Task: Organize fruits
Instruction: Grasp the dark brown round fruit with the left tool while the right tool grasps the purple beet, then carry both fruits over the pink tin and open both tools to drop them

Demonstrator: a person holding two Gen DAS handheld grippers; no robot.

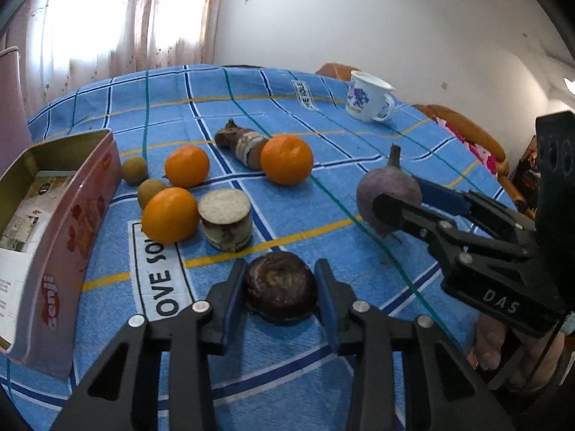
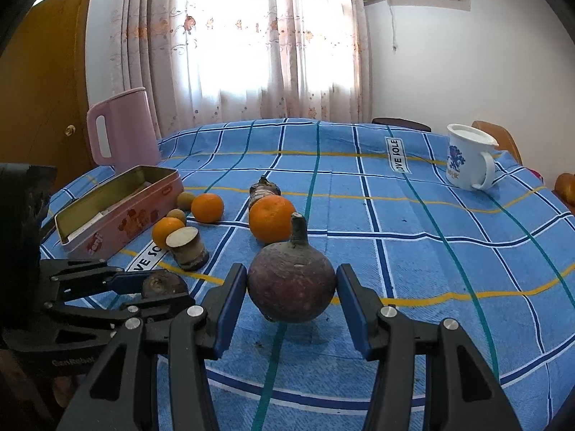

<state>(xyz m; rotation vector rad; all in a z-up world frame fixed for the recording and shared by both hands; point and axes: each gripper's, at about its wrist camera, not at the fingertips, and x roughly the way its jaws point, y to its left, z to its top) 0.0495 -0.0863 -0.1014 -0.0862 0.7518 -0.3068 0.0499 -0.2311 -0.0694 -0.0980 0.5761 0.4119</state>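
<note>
My left gripper (image 1: 280, 291) is clamped on a dark flattened root (image 1: 280, 289) near the table's front edge; my right gripper (image 2: 291, 294) grips a purple turnip (image 2: 291, 287). Blue checked cloth (image 2: 431, 251), curtained window (image 2: 251, 36). Oranges (image 1: 187, 165) lie beside the open pink tin (image 1: 61, 222) holding papers at the left edge.

oranges (image 1: 187, 165) crowd left, cloth (image 2: 449, 251) right bare
</note>
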